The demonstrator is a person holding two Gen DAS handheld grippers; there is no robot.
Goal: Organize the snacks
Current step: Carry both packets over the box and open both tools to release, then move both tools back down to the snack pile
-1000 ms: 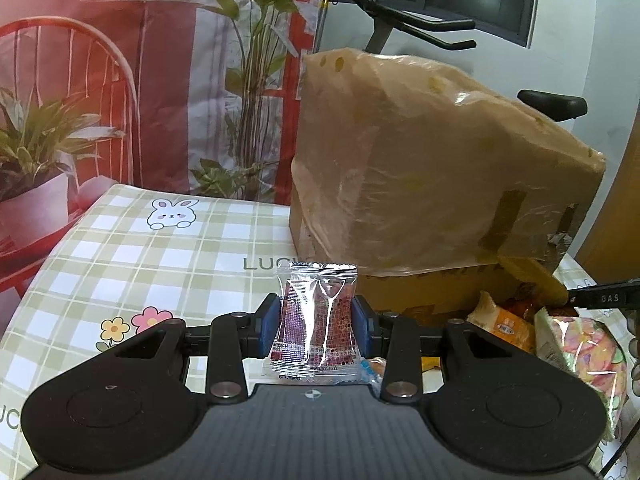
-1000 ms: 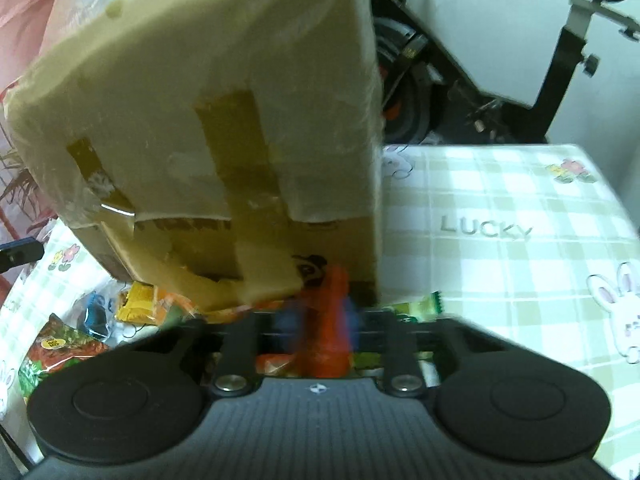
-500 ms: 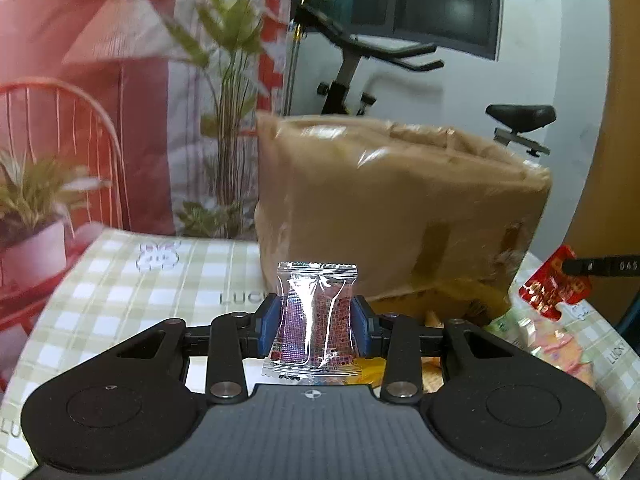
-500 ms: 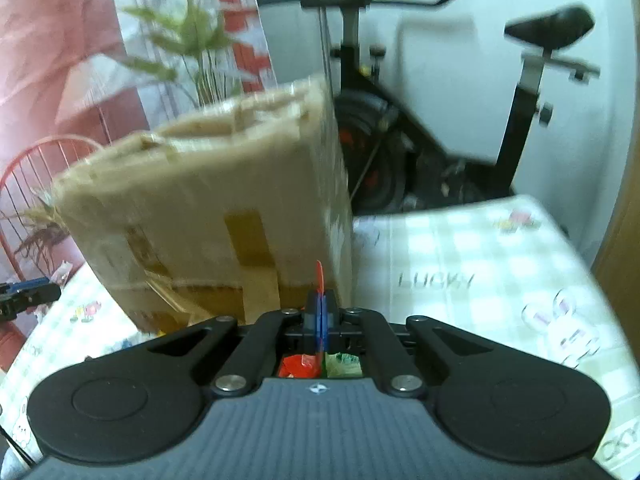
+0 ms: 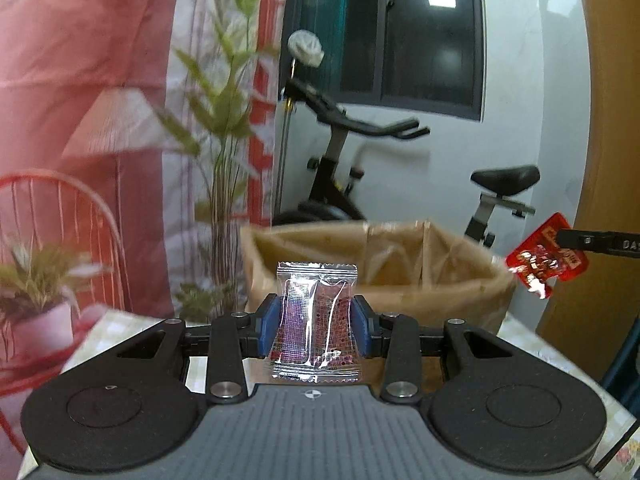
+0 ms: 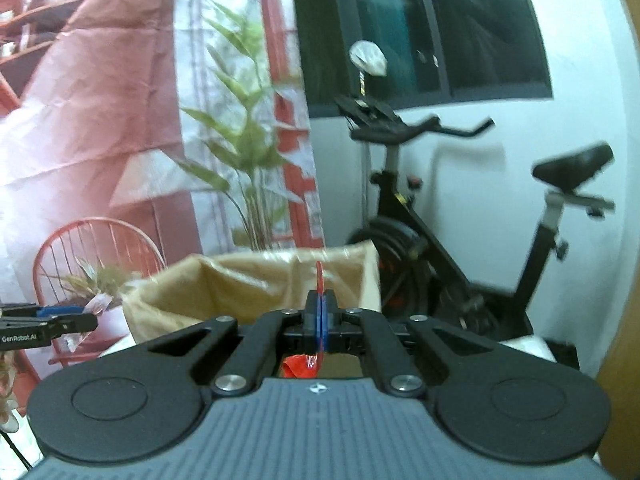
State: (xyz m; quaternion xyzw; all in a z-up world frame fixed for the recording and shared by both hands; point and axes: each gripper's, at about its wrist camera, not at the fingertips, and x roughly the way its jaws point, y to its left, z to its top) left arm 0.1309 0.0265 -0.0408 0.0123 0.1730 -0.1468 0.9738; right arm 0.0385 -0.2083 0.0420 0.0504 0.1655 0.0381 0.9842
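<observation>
Left wrist view has my left gripper (image 5: 315, 326) clamped across a clear packet with a purple-red print (image 5: 315, 328), the blue pads (image 5: 267, 330) pressing its two side edges so it stands upright between them, top seam up. Just beyond it sits the open cardboard box (image 5: 400, 280), lined with shiny film, and from here I can see over its near rim to the inside walls; I cannot see the bottom, so I cannot say what already lies in it. Off to the right edge of that view my right gripper (image 5: 560, 238) comes in, carrying a red packet (image 5: 546, 258) that hangs level with the box's far corner, outside the rim. In the right wrist view the same gripper is pinched tight on that packet, which is seen edge-on as a thin red sliver above the pads with a fold of it below. The box opening lies straight ahead there too. An exercise bike (image 6: 460, 248) and a printed backdrop (image 6: 100, 120) stand behind. My reading: both snacks are picked and held near the box, neither is in it yet; what remains is to bring each over the opening and let go, then fetch whatever else is on the checked tablecloth (image 5: 560, 354).
</observation>
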